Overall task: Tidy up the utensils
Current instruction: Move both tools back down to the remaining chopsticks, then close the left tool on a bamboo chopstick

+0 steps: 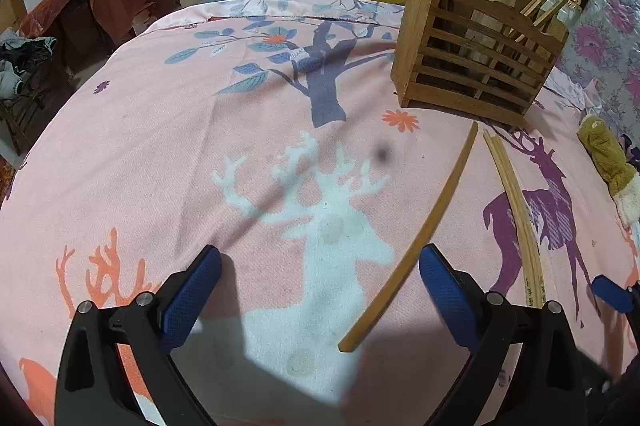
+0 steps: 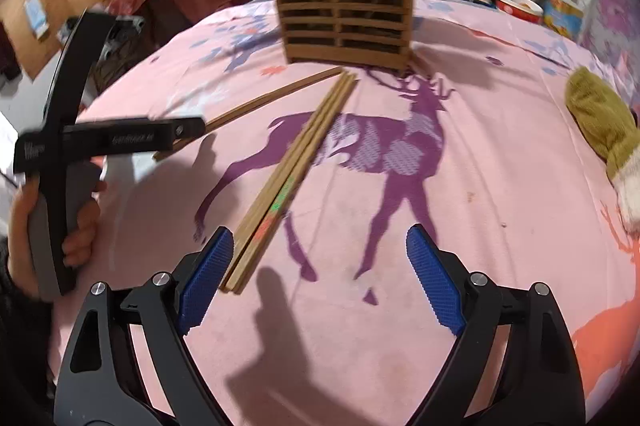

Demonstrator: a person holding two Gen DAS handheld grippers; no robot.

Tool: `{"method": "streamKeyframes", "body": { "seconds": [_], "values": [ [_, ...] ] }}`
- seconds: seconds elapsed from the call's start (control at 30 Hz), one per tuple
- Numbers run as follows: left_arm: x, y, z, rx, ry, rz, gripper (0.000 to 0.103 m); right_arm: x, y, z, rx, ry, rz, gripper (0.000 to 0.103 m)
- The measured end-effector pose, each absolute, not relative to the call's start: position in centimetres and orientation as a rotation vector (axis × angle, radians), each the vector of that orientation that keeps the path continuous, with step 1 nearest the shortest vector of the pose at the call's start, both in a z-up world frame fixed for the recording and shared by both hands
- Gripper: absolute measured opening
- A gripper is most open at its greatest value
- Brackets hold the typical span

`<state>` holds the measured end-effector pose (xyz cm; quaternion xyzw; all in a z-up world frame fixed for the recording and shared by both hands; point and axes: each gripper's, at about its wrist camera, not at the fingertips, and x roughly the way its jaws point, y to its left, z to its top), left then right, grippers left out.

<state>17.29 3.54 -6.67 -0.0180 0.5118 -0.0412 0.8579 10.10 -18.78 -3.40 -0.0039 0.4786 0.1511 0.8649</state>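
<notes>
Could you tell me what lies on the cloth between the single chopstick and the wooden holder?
Nothing but bare pink cloth: in the left wrist view, the single chopstick ends just short of the wooden holder, beside the chopstick bundle.

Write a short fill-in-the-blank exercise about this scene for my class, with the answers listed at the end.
1. The loose chopsticks lie on a cloth printed with ______.
2. The wooden holder already has ______ standing in it.
3. The jaws of both the left gripper and the right gripper are ______.
4. The single chopstick lies ______ the bundle, not touching it.

Answers: deer; chopsticks; open; apart from
</notes>
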Motion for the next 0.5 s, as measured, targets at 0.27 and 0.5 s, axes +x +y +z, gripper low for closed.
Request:
{"method": "streamKeyframes", "body": {
  "seconds": [0.27,0.5],
  "values": [
    [17.2,2.9,-6.9,0.014,1.079,-0.071,0.097,10.3,-19.4,-3.8,-0.158,0.985,0.126,0.083],
    [17.3,2.9,-7.0,0.017,1.080,-0.072,0.097,10.1,-21.3,-2.6,0.004,0.968,0.227,0.070]
  ]
}}
